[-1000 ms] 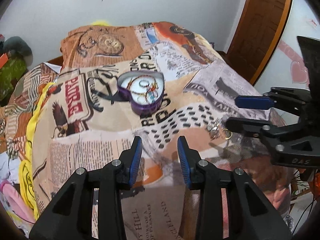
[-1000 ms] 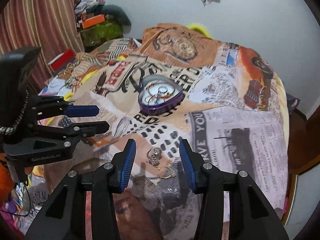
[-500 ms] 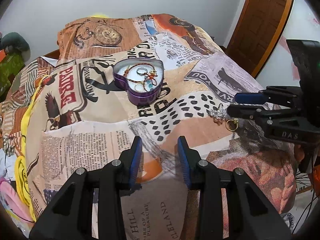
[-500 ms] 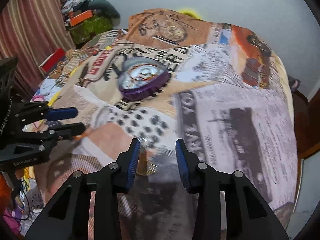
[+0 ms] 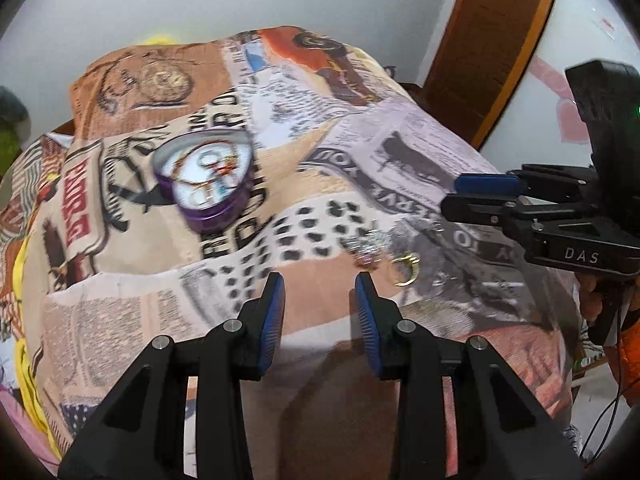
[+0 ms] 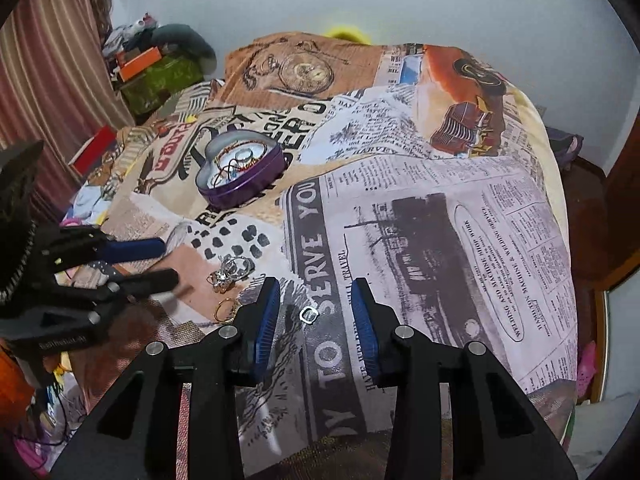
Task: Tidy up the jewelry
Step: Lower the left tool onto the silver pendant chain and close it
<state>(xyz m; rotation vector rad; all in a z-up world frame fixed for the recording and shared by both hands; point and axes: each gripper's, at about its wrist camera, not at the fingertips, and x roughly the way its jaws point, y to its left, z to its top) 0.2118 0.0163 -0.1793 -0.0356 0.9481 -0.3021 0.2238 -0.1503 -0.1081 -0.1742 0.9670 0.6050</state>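
Note:
A purple heart-shaped tin (image 5: 206, 184) (image 6: 240, 174) holding jewelry sits on the printed cloth. Loose silver pieces (image 5: 366, 246) (image 6: 230, 272) and a gold ring (image 5: 404, 270) (image 6: 225, 309) lie nearer the front. A small silver ring (image 6: 309, 315) lies between my right gripper's fingers. My left gripper (image 5: 319, 294) is open and empty, just left of the loose pieces. My right gripper (image 6: 315, 300) is open and empty; it also shows in the left wrist view (image 5: 452, 196). The left gripper shows in the right wrist view (image 6: 170, 262).
The cloth covers a raised surface (image 6: 440, 200) that drops off at its edges. Clutter and a striped curtain (image 6: 52, 80) are at the left. A wooden door (image 5: 492, 40) is at the right.
Both grippers have shifted over the cloth; the right one moved right so the small silver ring now lies between its fingers. The loose pieces lie closer to the left gripper's fingers.

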